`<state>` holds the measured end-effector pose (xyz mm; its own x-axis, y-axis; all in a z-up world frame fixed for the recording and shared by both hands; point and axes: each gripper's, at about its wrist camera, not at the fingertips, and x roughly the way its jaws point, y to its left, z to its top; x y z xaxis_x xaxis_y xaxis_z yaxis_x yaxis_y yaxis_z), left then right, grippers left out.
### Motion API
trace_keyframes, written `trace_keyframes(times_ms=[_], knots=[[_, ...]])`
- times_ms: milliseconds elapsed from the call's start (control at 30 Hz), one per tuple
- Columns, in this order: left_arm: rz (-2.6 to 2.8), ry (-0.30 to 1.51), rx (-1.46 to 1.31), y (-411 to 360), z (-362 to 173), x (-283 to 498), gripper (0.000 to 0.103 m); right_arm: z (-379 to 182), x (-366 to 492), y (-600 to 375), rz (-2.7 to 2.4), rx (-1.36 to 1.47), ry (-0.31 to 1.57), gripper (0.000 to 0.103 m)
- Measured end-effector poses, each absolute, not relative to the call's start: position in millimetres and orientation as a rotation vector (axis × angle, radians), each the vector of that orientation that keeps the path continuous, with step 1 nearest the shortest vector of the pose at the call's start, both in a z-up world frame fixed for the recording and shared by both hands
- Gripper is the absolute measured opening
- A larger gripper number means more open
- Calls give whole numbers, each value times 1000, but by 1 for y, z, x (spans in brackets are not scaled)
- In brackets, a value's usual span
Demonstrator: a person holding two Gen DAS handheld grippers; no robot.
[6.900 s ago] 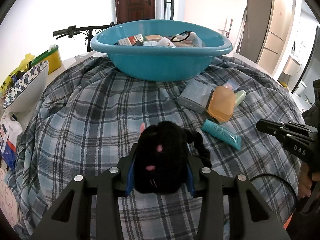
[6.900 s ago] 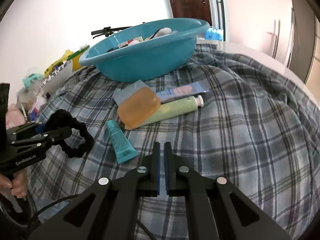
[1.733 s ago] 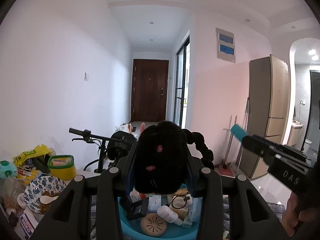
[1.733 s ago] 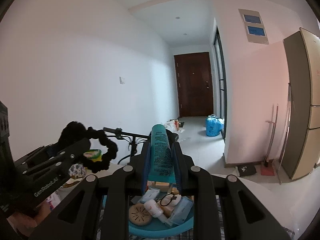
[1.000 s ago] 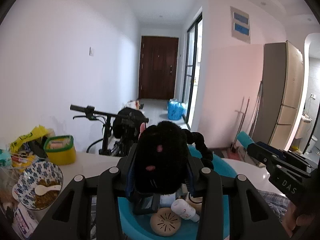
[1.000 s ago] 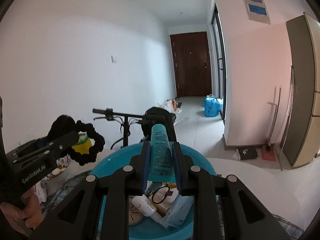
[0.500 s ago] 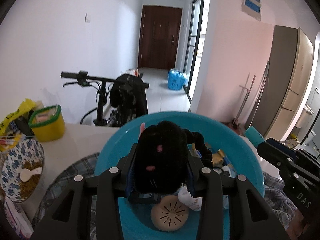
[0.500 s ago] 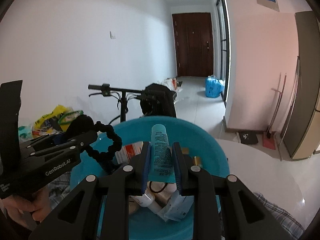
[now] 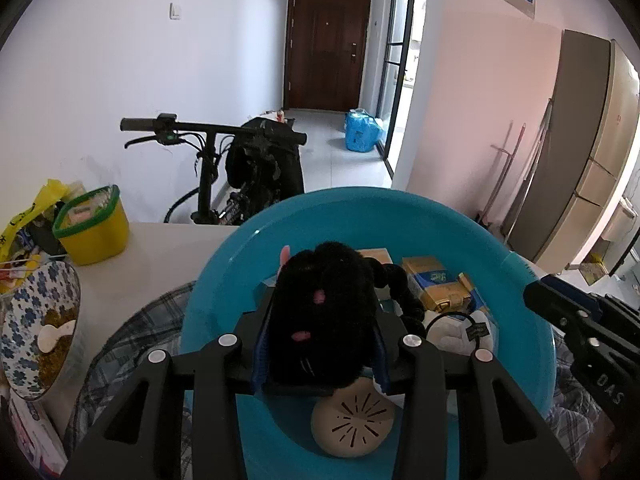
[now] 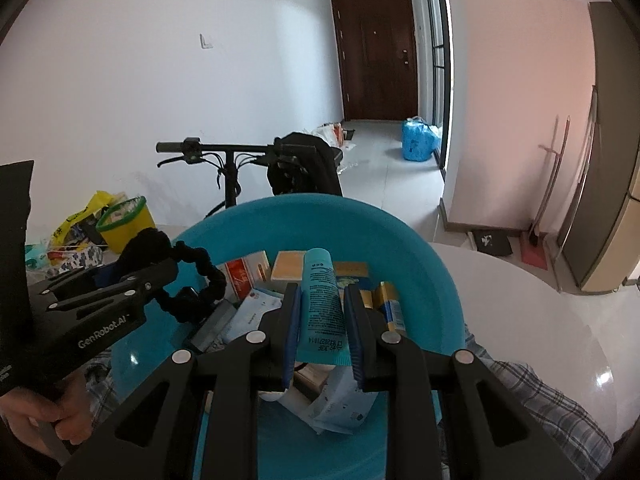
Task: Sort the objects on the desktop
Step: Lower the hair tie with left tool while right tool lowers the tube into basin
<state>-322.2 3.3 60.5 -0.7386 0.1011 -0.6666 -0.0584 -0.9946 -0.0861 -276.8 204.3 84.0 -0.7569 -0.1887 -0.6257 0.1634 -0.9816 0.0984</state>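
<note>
Teal tube (image 10: 322, 304) stands lengthwise between the right gripper (image 10: 321, 334) jaws, crimped end nearest.

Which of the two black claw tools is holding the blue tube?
The right gripper: a teal tube sits clamped between its jaws above the blue basin. The left gripper grips a fuzzy black scrunchie instead.

Left tool (image 9: 322, 334) is clamped on a black plush toy (image 9: 324, 312) (pink marks on its face), held above the blue basin (image 9: 224, 280). Directly below the tool lies a beige round vented disc (image 9: 352, 424); ahead and to the right, yellow boxes (image 9: 434, 284). The right tool (image 9: 560, 312) sits at the right edge.
</note>
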Motion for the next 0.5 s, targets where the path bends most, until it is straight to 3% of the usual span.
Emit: trace_keyframes(times_ms=[500], knots=[[2804,-95,-1202,3,46,-333,42,70,-286,204,-2753,1095,-1,20]])
